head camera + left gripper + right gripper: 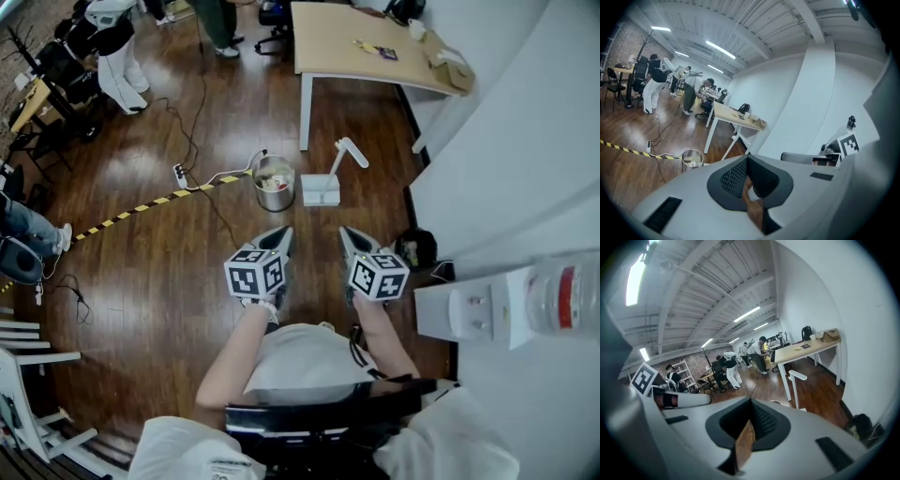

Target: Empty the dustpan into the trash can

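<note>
Both left gripper (284, 232) and right gripper (345, 232) are closed, empty; can (274, 184) at 12 o'clock holds scraps; dustpan (321, 191), at its 3 o'clock, is hidden in left gripper view.

Bright, even light falls from ceiling strip lamps (721, 49). Soft glare patches sheen the wooden floor (141, 169) toward ten o'clock in the head view. Both gripper views bulge fisheye-style with black corners; the bottle (562, 295) at three o'clock blurs.
</note>
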{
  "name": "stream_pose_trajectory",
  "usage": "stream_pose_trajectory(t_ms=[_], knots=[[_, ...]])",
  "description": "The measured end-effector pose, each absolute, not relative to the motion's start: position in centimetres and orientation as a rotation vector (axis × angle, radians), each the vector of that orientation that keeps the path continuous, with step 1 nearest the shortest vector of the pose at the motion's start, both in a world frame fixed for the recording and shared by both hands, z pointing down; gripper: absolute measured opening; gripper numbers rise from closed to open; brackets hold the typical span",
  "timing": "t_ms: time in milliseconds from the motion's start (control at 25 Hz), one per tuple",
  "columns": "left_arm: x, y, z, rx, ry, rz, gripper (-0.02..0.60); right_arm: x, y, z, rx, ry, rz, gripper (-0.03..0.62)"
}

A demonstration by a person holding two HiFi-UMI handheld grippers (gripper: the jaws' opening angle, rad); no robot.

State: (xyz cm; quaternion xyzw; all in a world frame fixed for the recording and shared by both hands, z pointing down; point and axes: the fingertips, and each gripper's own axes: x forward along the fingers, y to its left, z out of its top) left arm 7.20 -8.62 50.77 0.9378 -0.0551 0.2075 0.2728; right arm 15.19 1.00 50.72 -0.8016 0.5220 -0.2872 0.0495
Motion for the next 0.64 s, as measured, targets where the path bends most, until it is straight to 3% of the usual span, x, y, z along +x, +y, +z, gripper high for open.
stream_pose_trajectory(t_ms=[640], knots=[[8.0, -10.3, 51.3, 2.513, -0.145, 0.568, -0.009, 16.2, -0.8, 50.8, -2.470, 1.580, -0.851, -0.002]])
